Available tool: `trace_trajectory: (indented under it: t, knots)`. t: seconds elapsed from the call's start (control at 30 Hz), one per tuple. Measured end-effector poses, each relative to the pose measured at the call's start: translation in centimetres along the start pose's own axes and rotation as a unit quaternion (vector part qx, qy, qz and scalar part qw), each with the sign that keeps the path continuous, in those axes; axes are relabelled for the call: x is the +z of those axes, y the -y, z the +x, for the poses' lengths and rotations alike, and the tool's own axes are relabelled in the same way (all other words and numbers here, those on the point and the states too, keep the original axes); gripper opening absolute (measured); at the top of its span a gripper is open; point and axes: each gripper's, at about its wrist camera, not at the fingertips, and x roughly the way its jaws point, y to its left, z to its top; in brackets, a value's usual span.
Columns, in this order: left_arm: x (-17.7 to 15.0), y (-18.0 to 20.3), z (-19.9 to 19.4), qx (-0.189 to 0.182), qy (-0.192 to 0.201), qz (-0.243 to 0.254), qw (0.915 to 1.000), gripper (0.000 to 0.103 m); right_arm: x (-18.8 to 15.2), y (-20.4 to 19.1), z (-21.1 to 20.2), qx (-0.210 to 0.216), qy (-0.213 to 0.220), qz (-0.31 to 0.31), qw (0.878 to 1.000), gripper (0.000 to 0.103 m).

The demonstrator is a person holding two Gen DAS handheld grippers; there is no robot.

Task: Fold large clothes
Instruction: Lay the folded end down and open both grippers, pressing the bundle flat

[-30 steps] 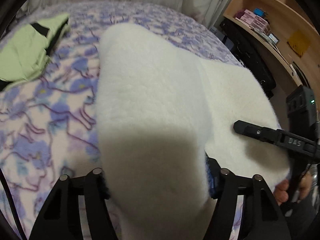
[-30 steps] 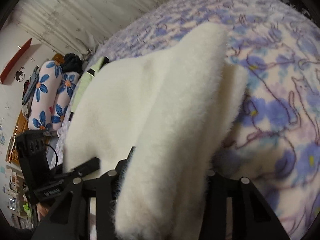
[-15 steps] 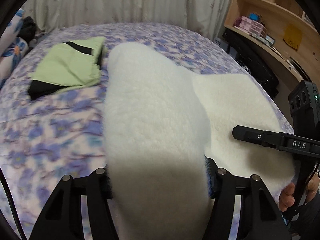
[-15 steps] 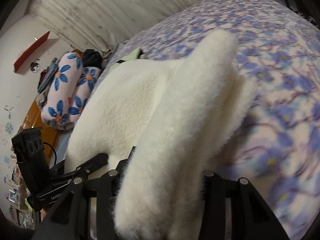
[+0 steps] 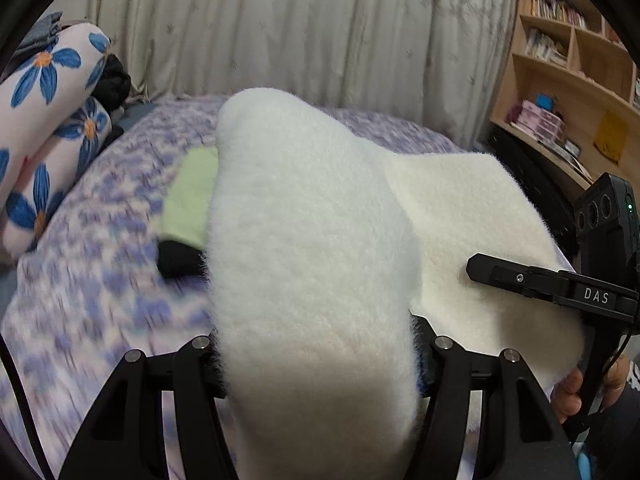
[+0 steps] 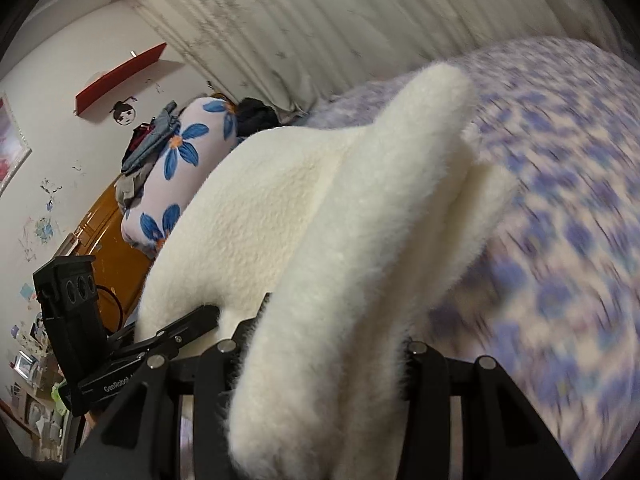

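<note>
Bed [image 5: 100,280] with purple flowered cover fills the scene. White fleece garment [image 5: 312,240] is raised over it, slung between both grippers. Left gripper [image 5: 316,356] is clamped on a thick bunched edge; right gripper [image 6: 320,360] likewise. Green folded clothes [image 5: 192,196] lie beyond. Step: carrying the held edge across for a fold. Next: lower both corners level, aligned.

A fluffy white fleece garment [image 5: 312,248] is filling the middle of both views, its folded-back side [image 5: 460,208] showing a creamier tone. The bedspread [image 5: 100,280] beneath is showing a purple and lilac floral print on pale ground. A light green garment [image 5: 192,196] with a black edge is lying on it. Pale pillows [image 5: 44,120] are displaying big blue flowers with orange centres. The gripper fingers [image 5: 188,400] are showing black.
</note>
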Motion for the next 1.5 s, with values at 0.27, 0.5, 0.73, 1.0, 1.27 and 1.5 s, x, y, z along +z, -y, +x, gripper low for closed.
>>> trace_trajectory:
  t: [0.27, 0.5, 0.73, 1.0, 1.27, 1.5]
  knots:
    - [9.8, -11.2, 10.8, 0.009, 0.004, 0.002, 1.0, 0.061, 9.7, 1.3, 13.8, 0.008, 0.017, 0.003, 1.0, 0.043]
    - [10.5, -19.1, 23.3, 0.011, -0.072, -0.052, 0.996, 0.067, 10.9, 7.7, 25.3, -0.041, -0.016, 0.053, 0.998, 0.043]
    - [9.5, -20.4, 23.3, -0.013, -0.064, -0.044, 0.9969, 0.08, 10.8, 8.7, 24.9, -0.049, -0.051, 0.024, 0.997, 0.064]
    - [11.2, -17.4, 15.9, 0.056, -0.025, 0.013, 0.998, 0.039, 11.6, 3.7, 18.3, -0.119, -0.014, -0.059, 0.991, 0.065]
    - [11.0, -14.4, 17.5, 0.084, -0.068, 0.042, 0.9933, 0.009, 11.3, 0.0, 21.9, -0.138, -0.039, -0.093, 0.985, 0.026]
    - [9.2, -16.5, 19.4, 0.096, -0.086, 0.011, 0.9915, 0.007, 9.8, 3.3, 22.9, -0.168, -0.052, -0.093, 0.98, 0.0]
